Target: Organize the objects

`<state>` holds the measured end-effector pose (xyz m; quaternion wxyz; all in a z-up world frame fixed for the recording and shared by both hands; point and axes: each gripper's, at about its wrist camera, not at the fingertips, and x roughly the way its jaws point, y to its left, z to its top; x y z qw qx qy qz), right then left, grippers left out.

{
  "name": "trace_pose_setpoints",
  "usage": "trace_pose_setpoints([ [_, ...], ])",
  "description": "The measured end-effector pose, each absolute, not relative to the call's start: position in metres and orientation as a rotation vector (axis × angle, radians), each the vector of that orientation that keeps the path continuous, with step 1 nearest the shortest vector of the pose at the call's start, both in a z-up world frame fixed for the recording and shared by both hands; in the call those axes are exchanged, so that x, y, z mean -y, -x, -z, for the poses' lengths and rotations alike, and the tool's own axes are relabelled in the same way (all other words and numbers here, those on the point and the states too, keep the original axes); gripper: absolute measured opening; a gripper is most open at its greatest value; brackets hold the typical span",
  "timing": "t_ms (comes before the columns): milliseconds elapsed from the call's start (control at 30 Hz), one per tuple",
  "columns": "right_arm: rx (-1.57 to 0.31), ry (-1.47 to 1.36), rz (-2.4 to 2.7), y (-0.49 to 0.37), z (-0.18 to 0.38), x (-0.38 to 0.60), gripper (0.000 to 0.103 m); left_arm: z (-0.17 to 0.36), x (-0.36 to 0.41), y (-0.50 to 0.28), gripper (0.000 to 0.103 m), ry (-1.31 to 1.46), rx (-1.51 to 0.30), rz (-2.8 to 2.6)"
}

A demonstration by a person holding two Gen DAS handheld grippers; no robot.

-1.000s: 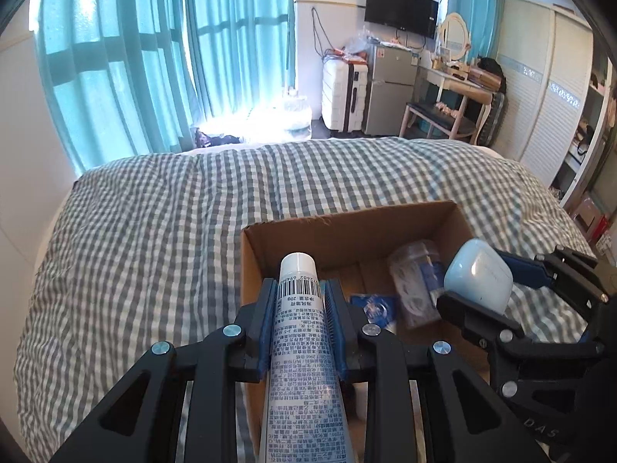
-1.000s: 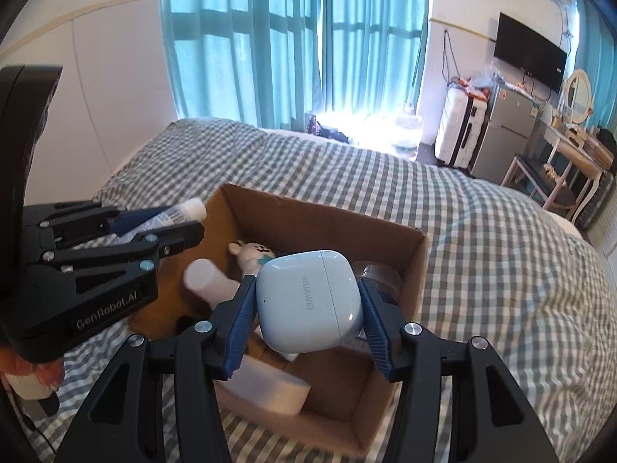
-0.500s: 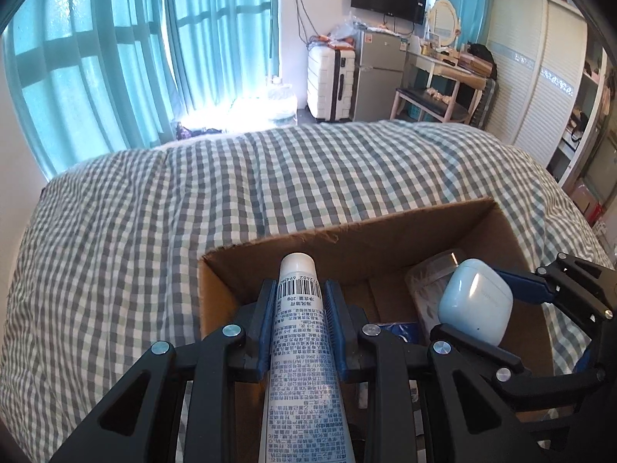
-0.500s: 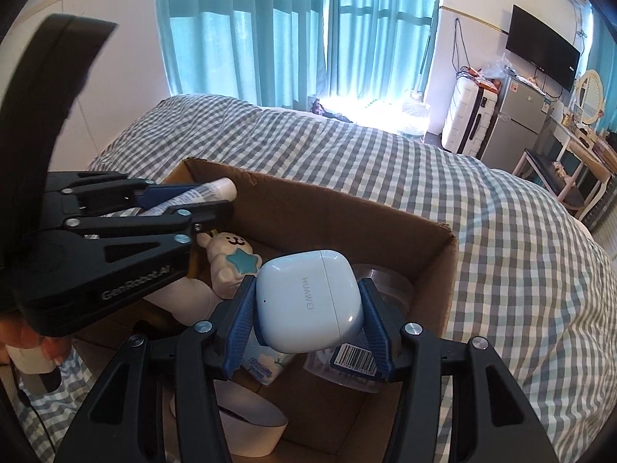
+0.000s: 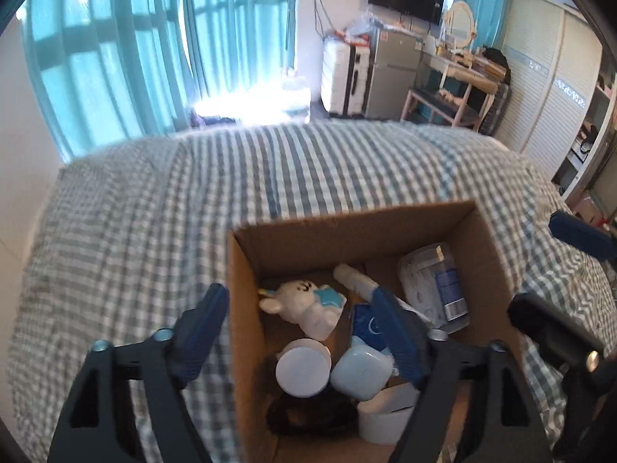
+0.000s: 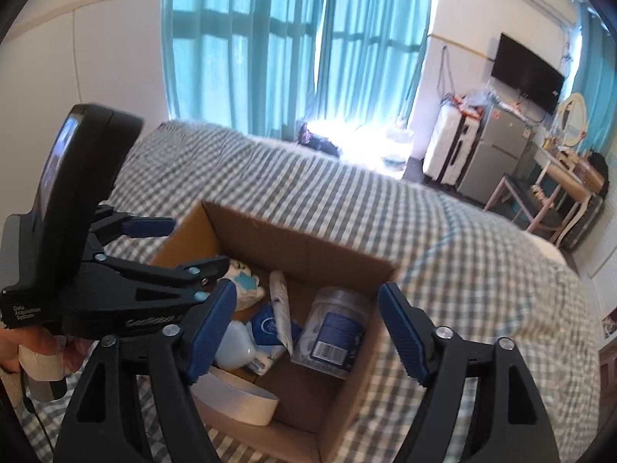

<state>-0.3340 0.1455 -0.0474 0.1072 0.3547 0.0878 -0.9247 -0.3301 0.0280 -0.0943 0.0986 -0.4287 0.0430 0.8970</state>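
With both my left claw (image 5: 304, 324) and right claw (image 6: 308, 326) spread apart and empty, everything visible sat inside the cardboard box (image 5: 347, 227), task looked nearly done.

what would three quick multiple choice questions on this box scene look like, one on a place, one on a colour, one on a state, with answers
1. Where does the white earbuds case lie?
A. on the checked bedspread
B. inside the cardboard box
C. between the right gripper's fingers

2. What colour is the star on the plush toy?
A. red
B. yellow
C. blue

3. How do the two grippers stand?
A. both open and empty
B. both shut on objects
C. only the left one open

Answers:
1 B: the case rests in the cardboard box beside a round white lid.
2 C: a blue star sits on the toy's front.
3 A: the left gripper and right gripper both show spread fingers with nothing between them.
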Motion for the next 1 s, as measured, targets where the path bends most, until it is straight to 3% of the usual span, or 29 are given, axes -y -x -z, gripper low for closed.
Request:
trace_pose_setpoints([
  [400, -0.234, -0.786, 2.913, 0.247, -0.066, -0.149, 0.100, -0.052, -0.016, 0.251, 0.099, 0.897, -0.200, -2.874],
  [700, -0.116, -0.667, 2.969, 0.181, -0.111, -0.163, 0.102, -0.110, -0.014, 0.172, 0.101, 0.685, -0.213, -2.951],
  [1000, -0.050, -0.552, 3.049, 0.119, -0.122, -0.176, 0.102, -0.121, -0.011, 0.084, 0.103, 0.488, -0.172, -3.075],
])
